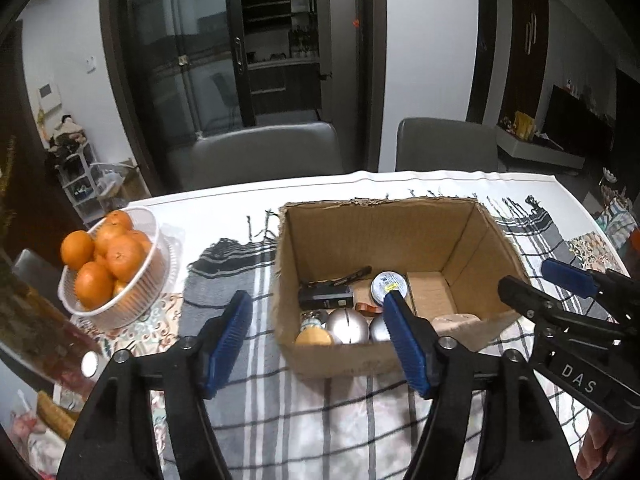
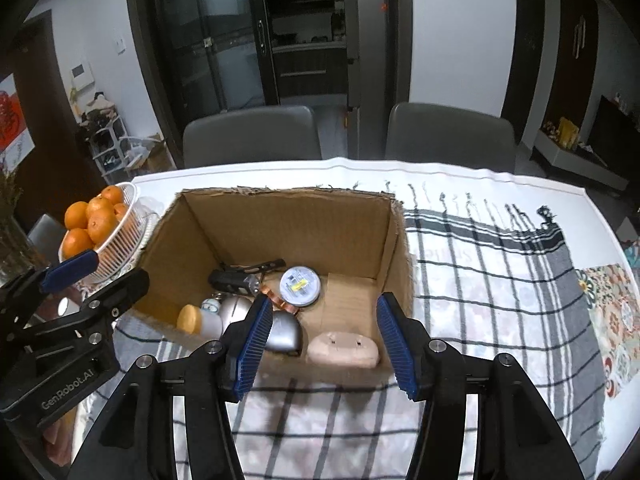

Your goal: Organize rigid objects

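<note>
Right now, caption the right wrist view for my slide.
Open right gripper above cardboard box of small items on the checked cloth.

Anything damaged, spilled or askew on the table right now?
Only the box: its top rim is ragged, as if the flaps were torn off, most clearly along the far edge. The items inside lie in a loose heap, none spilled out. The oranges sit piled in their basket. Nothing else stands out.

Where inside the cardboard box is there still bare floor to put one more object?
Free: the far right corner of the cardboard box, bordered by the round tin, the pink block and the right wall. Crowded: the left half, around the silver domes.
</note>
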